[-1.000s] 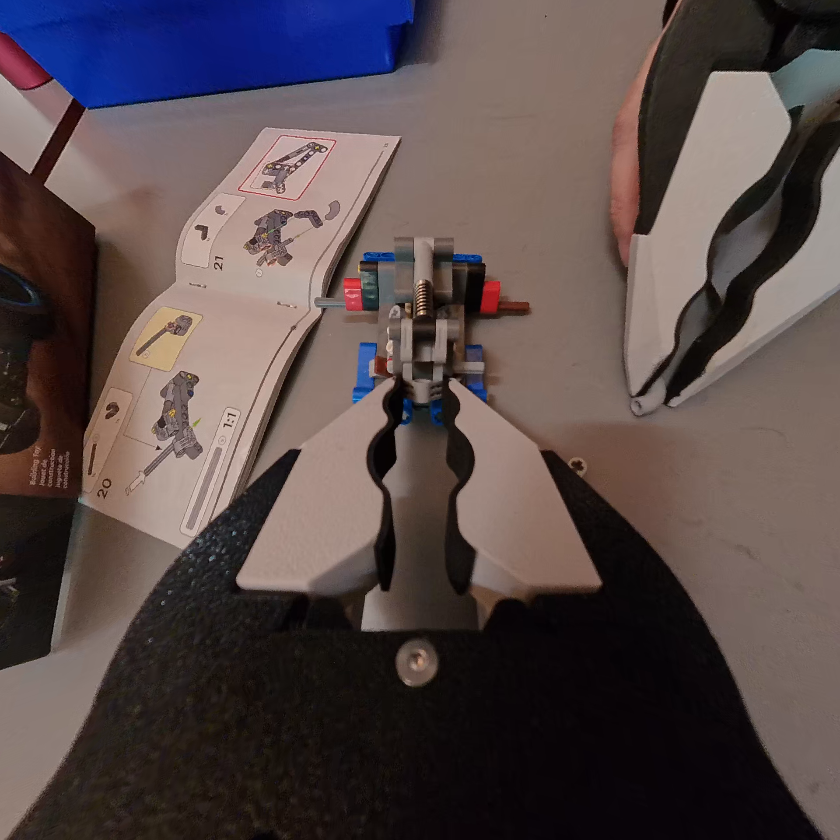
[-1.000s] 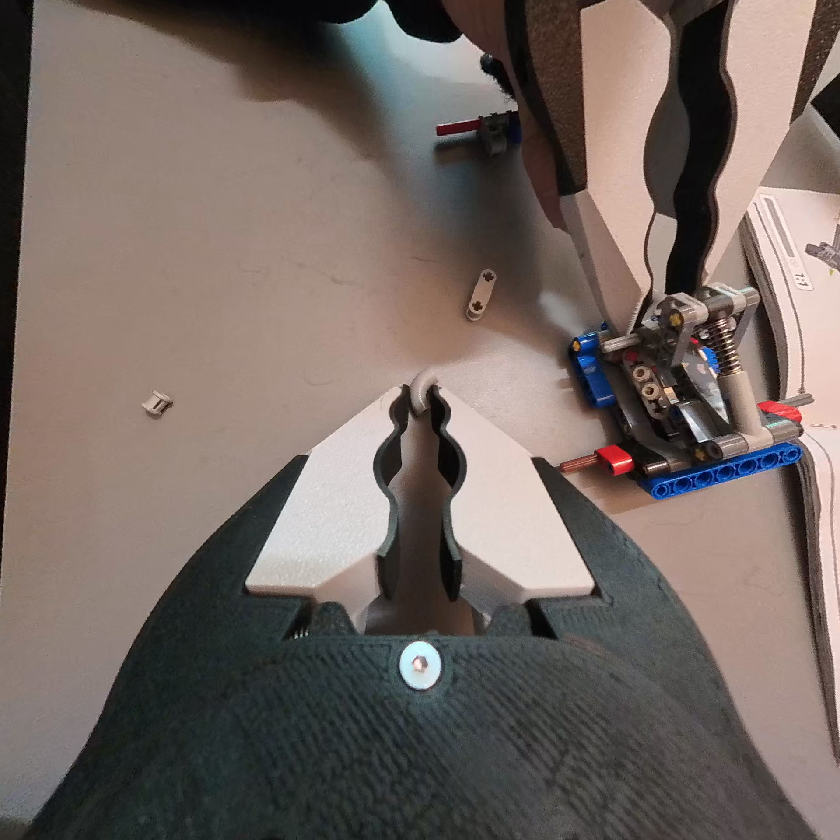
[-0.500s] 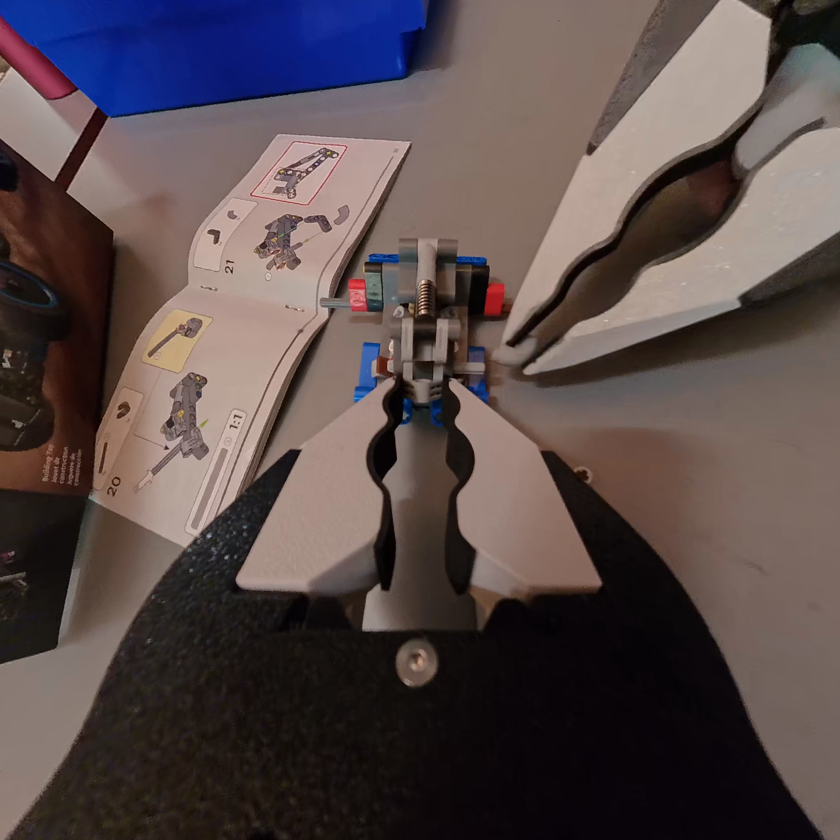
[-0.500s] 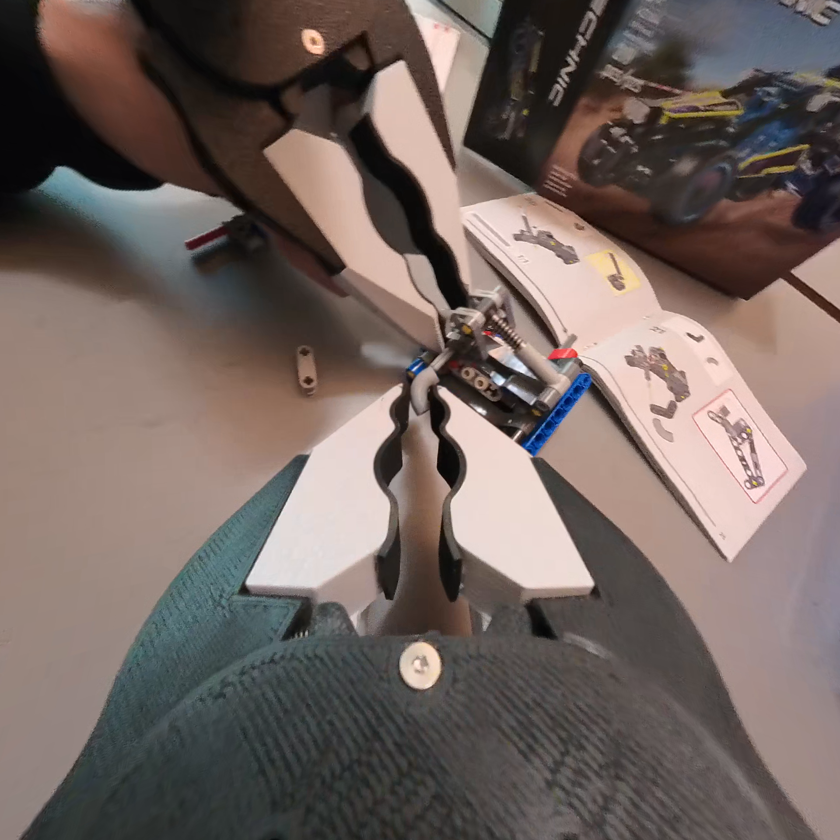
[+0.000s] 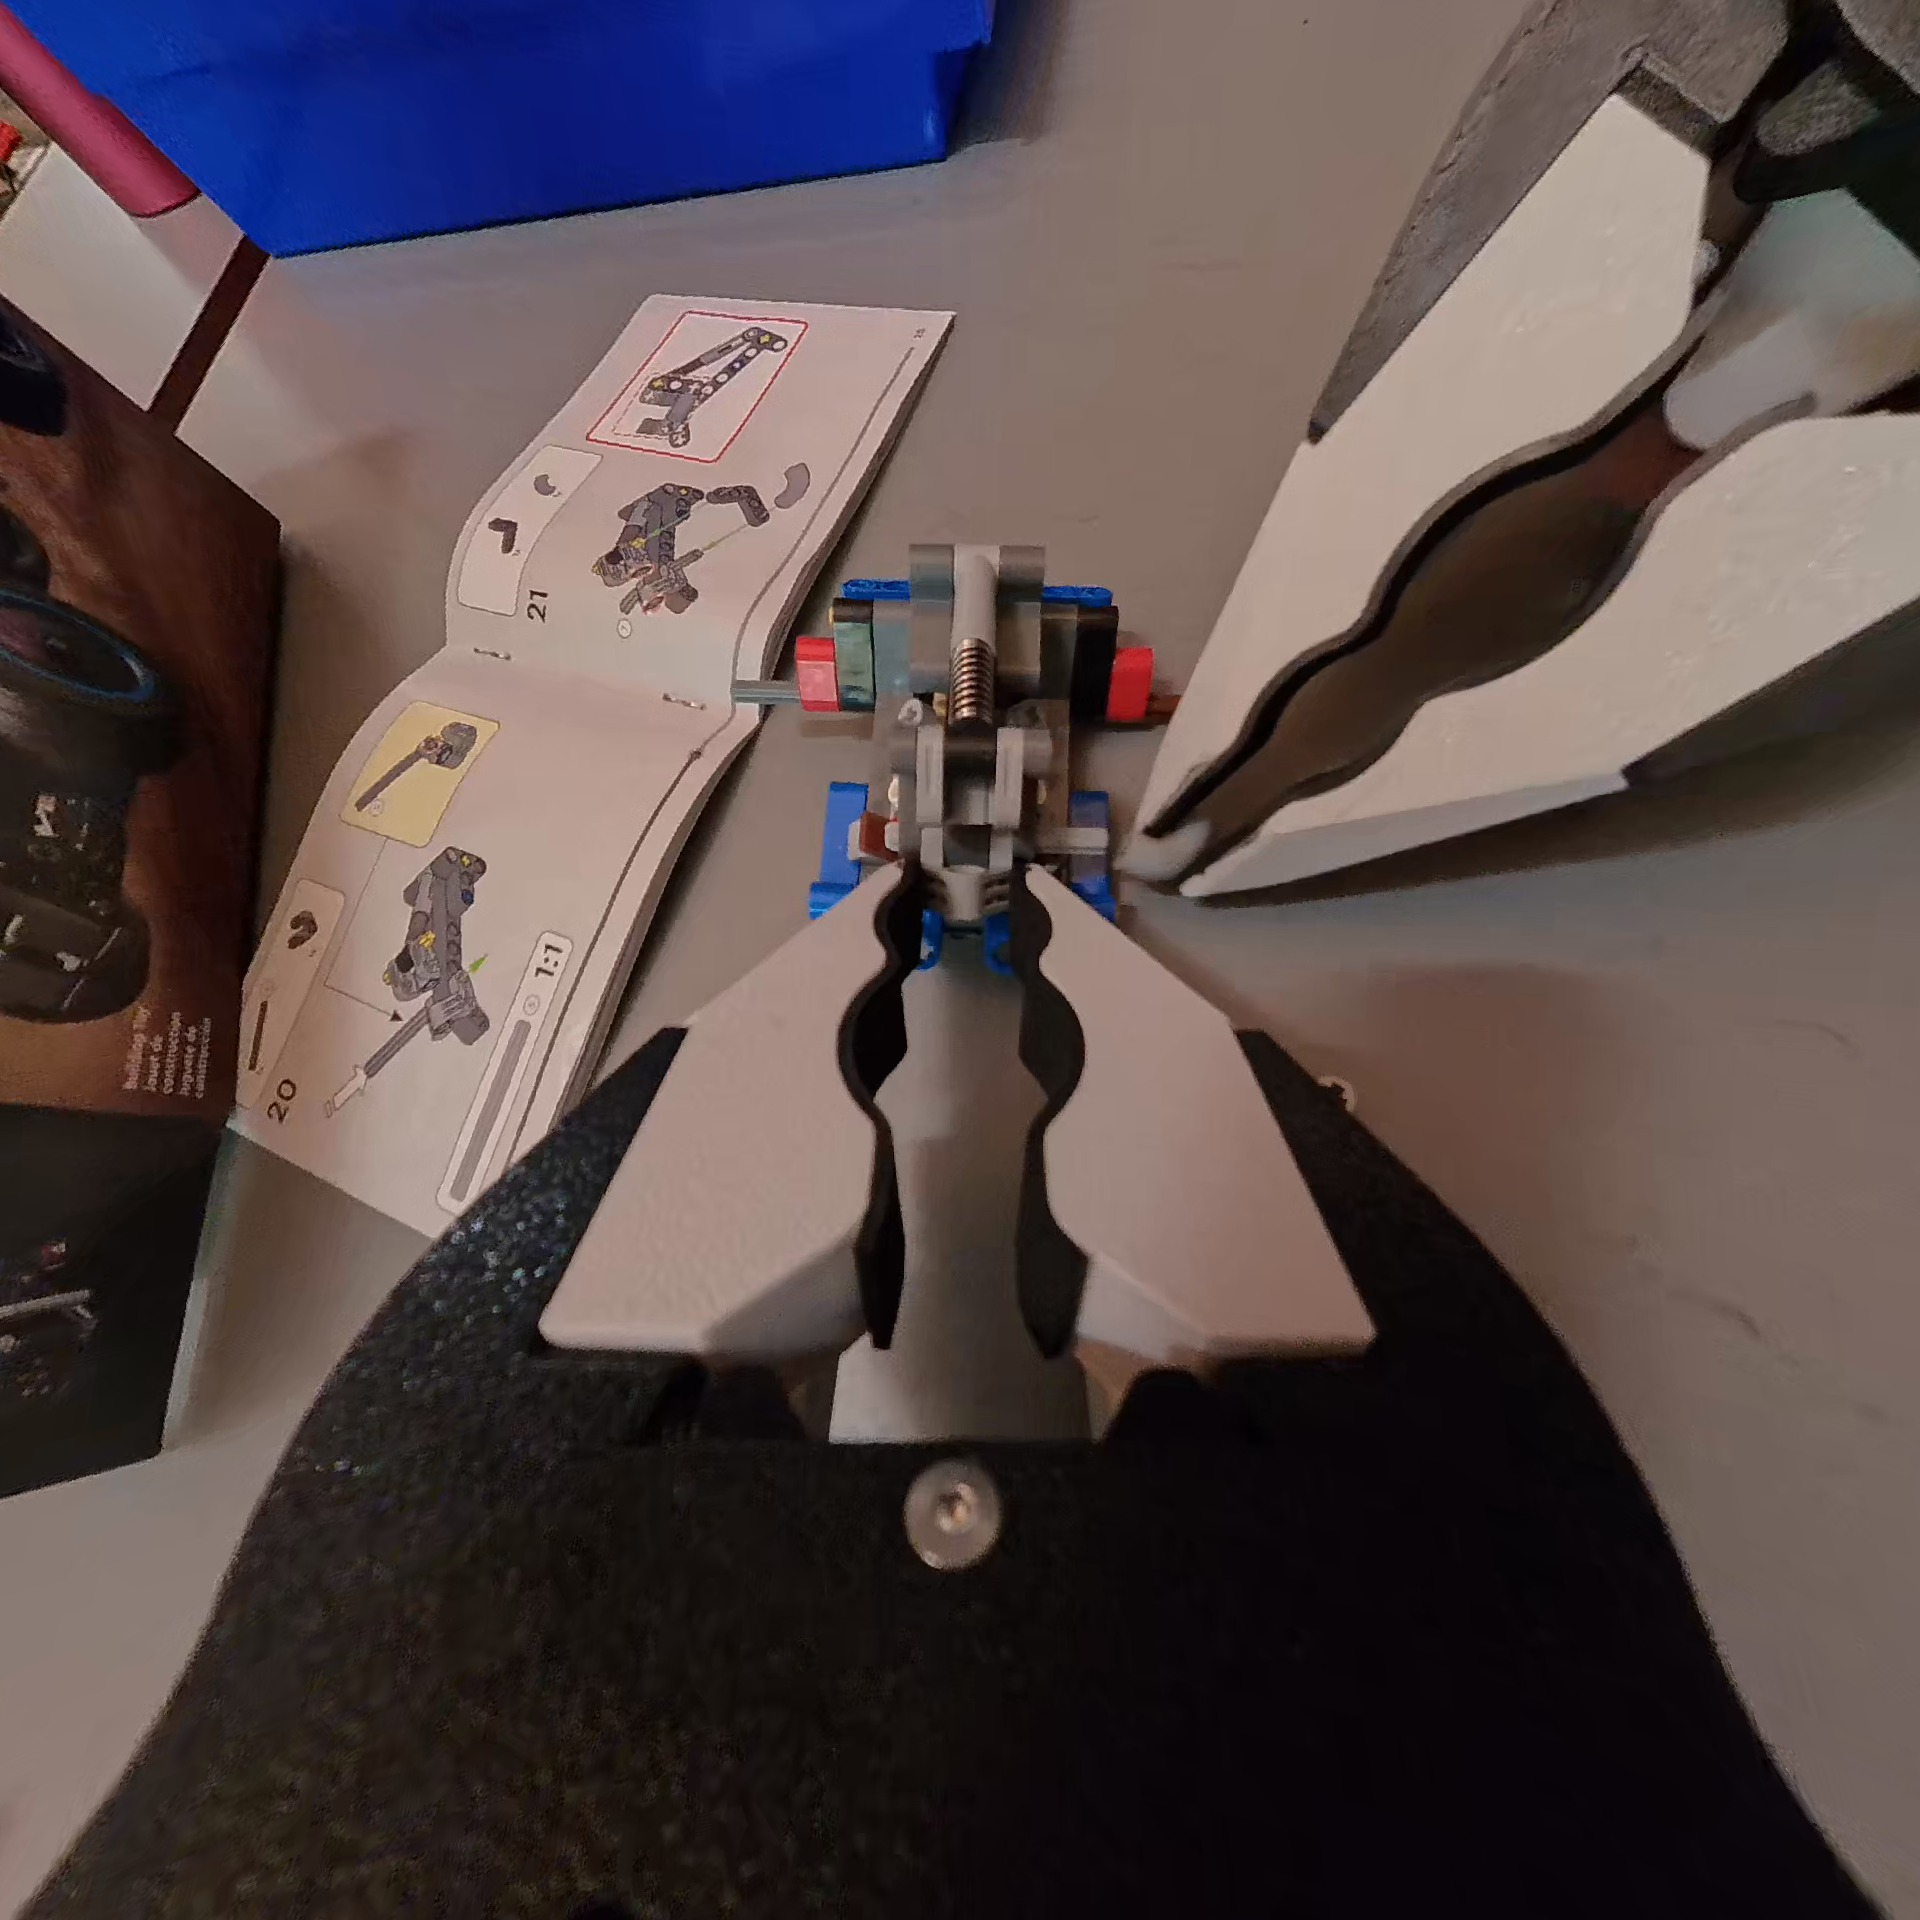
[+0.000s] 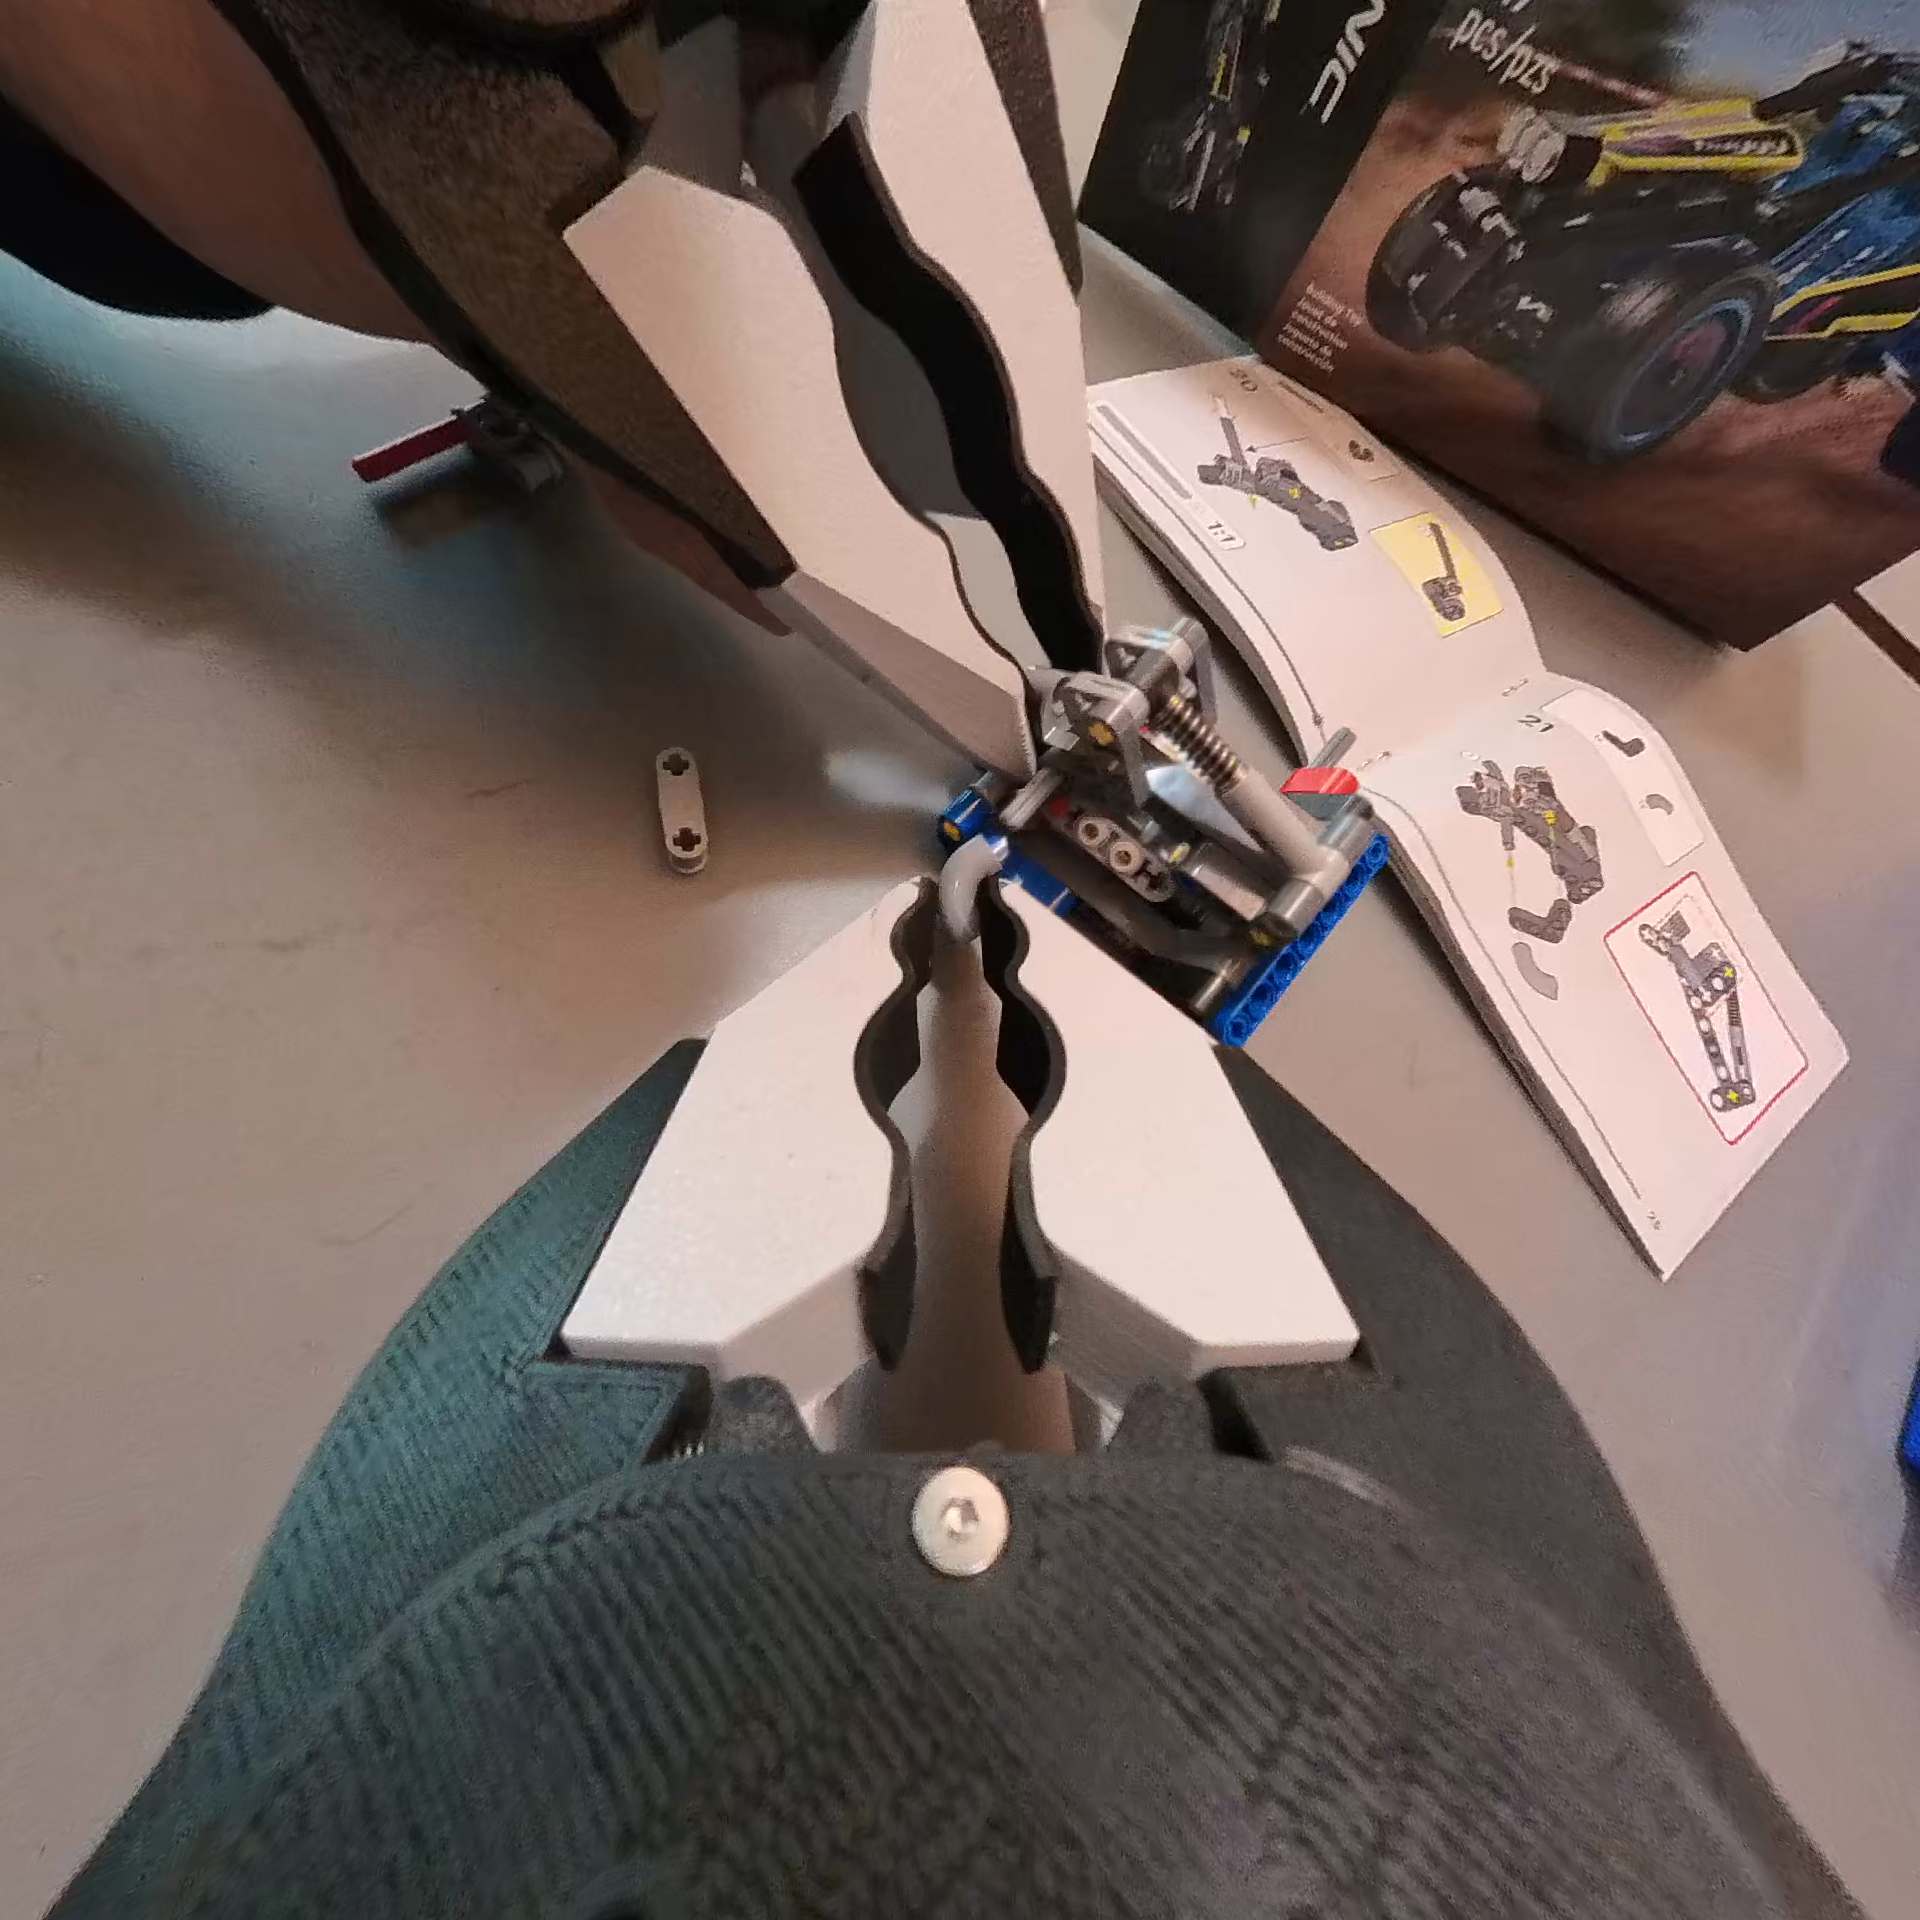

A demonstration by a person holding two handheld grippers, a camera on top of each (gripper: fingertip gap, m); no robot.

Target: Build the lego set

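The left gripper (image 5: 964,896) is clenched on a grey part of the model (image 5: 971,727) at frame centre, on the table (image 5: 1455,1143). The right gripper (image 6: 961,914) pinches a small curved grey piece (image 6: 964,878) whose tip touches the model's blue corner. The piece's lower end is hidden between the pads.

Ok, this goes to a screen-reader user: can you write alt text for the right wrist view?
The right gripper pinches a small curved grey piece beside a blue and grey brick model on a grey table. The left gripper clamps the model from above, with an open instruction booklet behind it.
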